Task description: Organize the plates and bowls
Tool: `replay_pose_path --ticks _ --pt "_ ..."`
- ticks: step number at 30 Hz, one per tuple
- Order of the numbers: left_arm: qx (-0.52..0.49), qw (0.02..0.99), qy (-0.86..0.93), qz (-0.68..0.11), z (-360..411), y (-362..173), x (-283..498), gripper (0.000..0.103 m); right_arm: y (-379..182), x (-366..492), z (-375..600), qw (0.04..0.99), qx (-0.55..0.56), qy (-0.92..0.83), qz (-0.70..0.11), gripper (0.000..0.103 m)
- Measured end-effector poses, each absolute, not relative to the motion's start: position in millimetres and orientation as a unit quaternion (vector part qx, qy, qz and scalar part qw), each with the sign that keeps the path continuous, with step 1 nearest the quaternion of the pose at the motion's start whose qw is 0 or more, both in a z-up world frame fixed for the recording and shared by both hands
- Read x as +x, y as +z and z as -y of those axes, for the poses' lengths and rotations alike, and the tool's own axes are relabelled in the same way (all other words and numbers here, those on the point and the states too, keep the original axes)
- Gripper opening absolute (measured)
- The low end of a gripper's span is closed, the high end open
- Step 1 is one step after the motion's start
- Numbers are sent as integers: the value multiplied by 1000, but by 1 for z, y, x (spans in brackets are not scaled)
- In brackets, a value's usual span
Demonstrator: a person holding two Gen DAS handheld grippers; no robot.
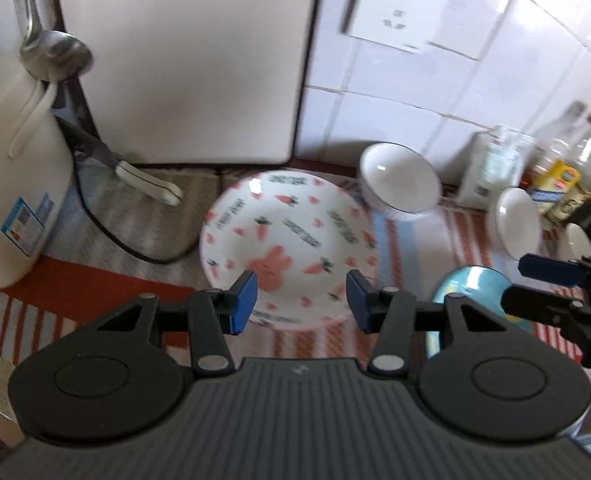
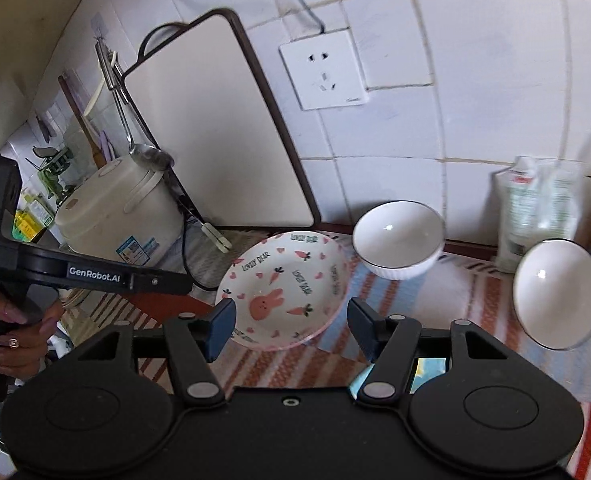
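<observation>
Both tongs, the left gripper (image 1: 301,300) and right gripper (image 2: 291,328), stood part-open and empty above the rabbit plate (image 2: 283,288) on the striped mat (image 2: 475,300). 2 white bowls (image 2: 399,236) sat unstacked beyond; the next move probably called for gripping 1.

The blue dish (image 2: 429,372) hides mostly behind the right hand-held gripper (image 2: 291,328) — bottles (image 1: 567,168) at the frame's edge blur, labels unreadable.

Soft daylight, motion blur, glare spots on bowls, fisheye-curved edges
</observation>
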State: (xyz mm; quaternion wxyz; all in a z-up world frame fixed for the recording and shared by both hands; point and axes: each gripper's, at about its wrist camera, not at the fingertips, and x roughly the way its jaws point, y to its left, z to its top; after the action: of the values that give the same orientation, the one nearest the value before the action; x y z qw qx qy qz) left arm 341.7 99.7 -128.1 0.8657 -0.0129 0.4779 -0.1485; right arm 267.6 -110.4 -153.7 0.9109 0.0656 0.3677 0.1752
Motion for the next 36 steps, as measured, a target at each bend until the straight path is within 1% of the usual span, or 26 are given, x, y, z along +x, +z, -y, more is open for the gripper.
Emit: replay_pose_path --ticks 2,5,9,13,15,20,25,28,29,30,31,32,34,35,36 --pt "5 871 -130 -474 -104 -135 350 48 -163 282 103 907 63 172 -380 67" --pt "1 867 -122 -484 -108 -149 363 48 -178 297 97 907 58 159 -385 67" --pt "10 863 -108 -492 -110 -172 379 48 -196 314 93 903 84 149 -395 67" --pt "21 858 -101 -503 -109 -198 397 48 -219 323 89 905 95 134 -392 67" --pt "22 855 -92 -510 -108 -210 406 50 -232 326 87 905 99 125 -395 67" --pt "18 850 -73 -521 -111 -239 427 51 -259 329 82 906 106 109 -396 67" --pt "42 856 -78 -508 -115 -260 440 51 -281 337 79 902 113 86 -408 67" --pt "40 856 -75 -509 -121 -269 447 51 -294 344 78 897 112 69 -421 66" --pt "35 859 -79 -505 -123 -269 447 46 -297 346 77 897 109 74 -423 62" --pt "35 861 -82 -500 -124 -268 447 38 -300 348 77 896 103 76 -426 49" --pt "35 862 -89 -498 -125 -267 447 34 -302 350 77 895 101 70 -430 39" --pt "35 860 -98 -500 -124 -266 447 26 -305 351 78 893 104 67 -432 35" --pt "46 858 -102 -502 -121 -266 446 25 -307 351 80 892 113 63 -433 27" --pt "50 858 -100 -502 -120 -265 446 26 -308 352 80 892 113 60 -434 24" --pt "49 857 -99 -503 -120 -265 446 26 -309 352 81 891 110 57 -436 18"
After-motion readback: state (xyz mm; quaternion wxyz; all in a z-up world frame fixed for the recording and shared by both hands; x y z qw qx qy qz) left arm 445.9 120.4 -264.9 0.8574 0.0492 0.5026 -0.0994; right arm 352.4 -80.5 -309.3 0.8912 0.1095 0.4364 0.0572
